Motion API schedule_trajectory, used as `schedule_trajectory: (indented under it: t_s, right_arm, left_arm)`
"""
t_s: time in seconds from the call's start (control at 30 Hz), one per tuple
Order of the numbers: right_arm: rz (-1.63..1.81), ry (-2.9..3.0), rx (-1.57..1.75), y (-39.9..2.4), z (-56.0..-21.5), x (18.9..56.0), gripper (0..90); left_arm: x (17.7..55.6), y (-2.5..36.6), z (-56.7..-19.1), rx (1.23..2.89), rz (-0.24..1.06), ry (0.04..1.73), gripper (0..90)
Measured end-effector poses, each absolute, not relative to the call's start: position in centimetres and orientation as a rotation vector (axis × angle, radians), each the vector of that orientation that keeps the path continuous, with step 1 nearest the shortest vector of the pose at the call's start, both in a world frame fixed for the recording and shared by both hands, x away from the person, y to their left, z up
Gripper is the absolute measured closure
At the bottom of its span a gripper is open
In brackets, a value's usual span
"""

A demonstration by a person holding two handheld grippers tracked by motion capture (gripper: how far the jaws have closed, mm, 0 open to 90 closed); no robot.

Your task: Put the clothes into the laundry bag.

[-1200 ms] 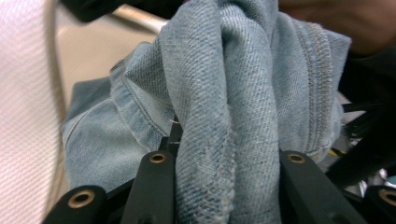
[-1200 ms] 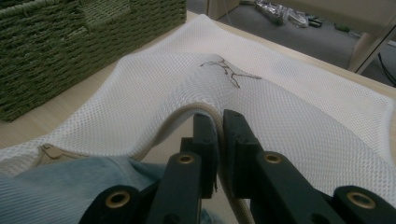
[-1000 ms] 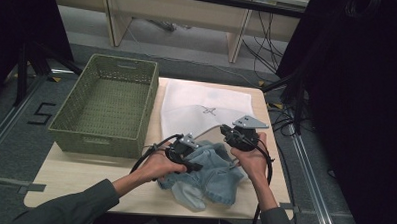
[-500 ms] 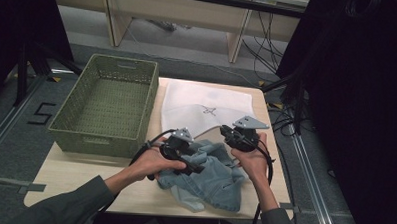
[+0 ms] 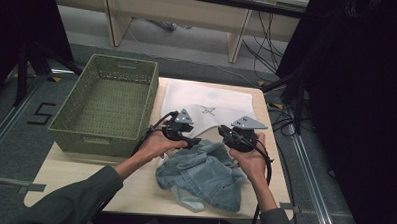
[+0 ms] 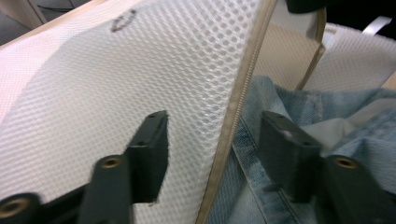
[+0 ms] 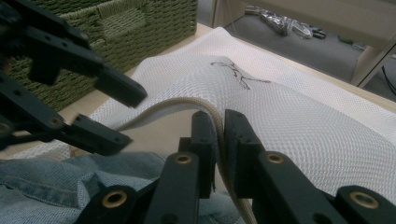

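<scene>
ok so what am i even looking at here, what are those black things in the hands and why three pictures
A person sits at a wooden table holding a hand-held two-jaw gripper in each hand. The high view looks down from above. The other two come from cameras riding on each gripper, looking along its black jaws.

On the table lie a green woven basket, a white mesh laundry bag and a denim garment.

The right gripper is shut on the bag's zipper edge, lifting the opening. The left gripper has its jaws apart on either side of that edge; they have just been closing, not yet pressing it.
</scene>
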State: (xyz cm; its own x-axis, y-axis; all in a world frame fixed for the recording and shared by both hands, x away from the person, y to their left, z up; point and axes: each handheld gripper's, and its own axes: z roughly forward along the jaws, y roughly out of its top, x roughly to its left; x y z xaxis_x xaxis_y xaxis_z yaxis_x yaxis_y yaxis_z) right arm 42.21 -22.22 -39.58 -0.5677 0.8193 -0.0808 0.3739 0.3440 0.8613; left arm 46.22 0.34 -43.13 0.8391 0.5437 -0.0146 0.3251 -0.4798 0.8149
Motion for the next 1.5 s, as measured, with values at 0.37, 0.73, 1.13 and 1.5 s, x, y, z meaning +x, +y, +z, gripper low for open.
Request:
schedule_trajectory:
  t_s: [0.37, 0.73, 1.13, 1.5]
  right_arm:
    - [1.147, 2.142, 0.978, -22.0, -39.4, 41.5, 76.0]
    - [1.249, 2.420, 0.715, -17.3, -39.1, 37.1, 43.2]
    - [0.983, 2.746, 0.663, -13.0, -45.7, 36.2, 31.3]
    - [0.833, 2.588, 0.586, -12.3, -45.4, 35.9, 76.2]
  left_arm:
    - [46.4, 1.5, -42.1, 2.129, 0.440, 0.577, 85.2]
    - [46.4, 3.2, -40.8, 2.132, 0.407, 0.577, 84.8]
    - [46.7, 3.5, -40.9, 2.153, 0.369, 0.560, 83.9]
    - [46.3, 3.5, -40.8, 2.146, 0.342, 0.558, 84.7]
